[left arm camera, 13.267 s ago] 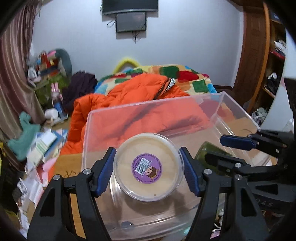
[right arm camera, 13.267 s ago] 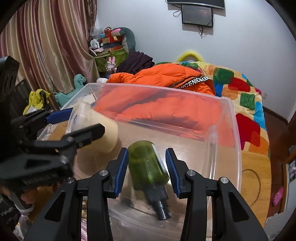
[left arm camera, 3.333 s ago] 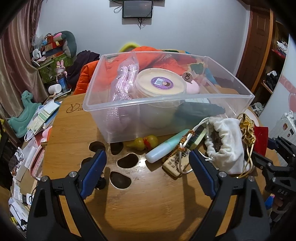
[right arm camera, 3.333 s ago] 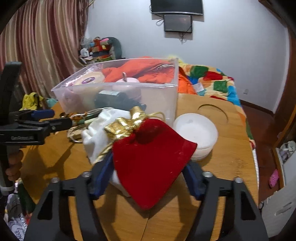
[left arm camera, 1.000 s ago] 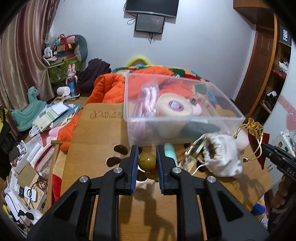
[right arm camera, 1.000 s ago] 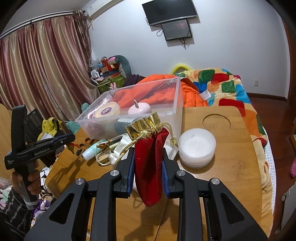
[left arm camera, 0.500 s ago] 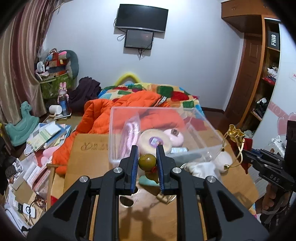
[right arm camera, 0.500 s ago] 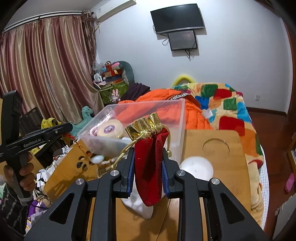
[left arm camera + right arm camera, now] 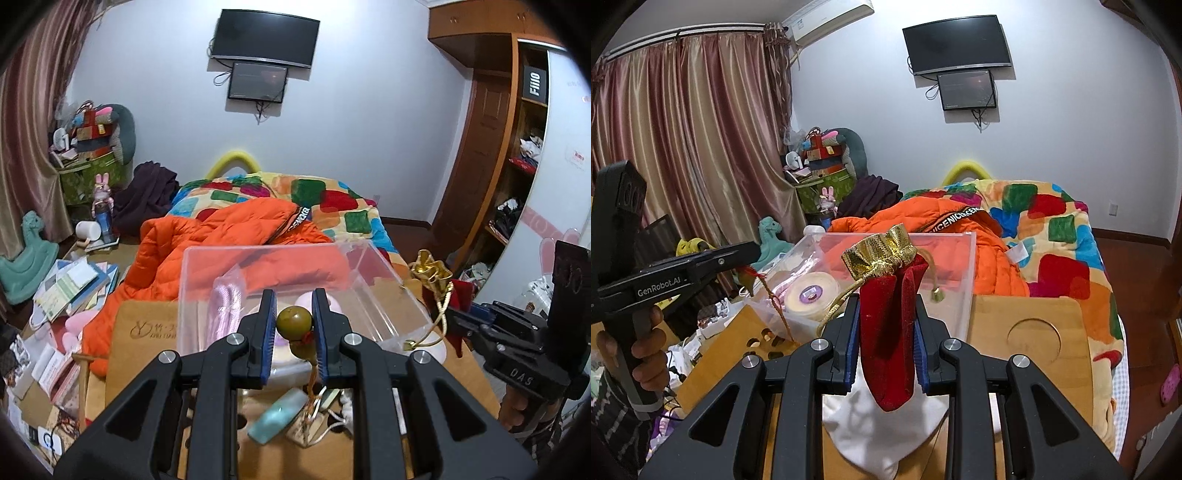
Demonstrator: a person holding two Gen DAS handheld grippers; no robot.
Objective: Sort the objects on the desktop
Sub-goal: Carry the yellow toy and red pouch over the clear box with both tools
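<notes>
Above bin (image 9: 373, 266): left hand-held gripper (image 9: 294, 326) pinching gourd charm (image 9: 293, 320).

Left gripper (image 9: 294, 325) and right gripper (image 9: 885, 332) both raised, each clamped on a load.

"GenRobot.AI" on left tool (image 9: 744, 254); "Fiiio" on box (image 9: 535, 84).

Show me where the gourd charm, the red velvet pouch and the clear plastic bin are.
gourd charm (image 9: 293, 320), left wrist view, on its round olive bulb.
red velvet pouch (image 9: 886, 332), right wrist view, on its red cloth body.
clear plastic bin (image 9: 384, 295), left wrist view, on its right wall.
</notes>
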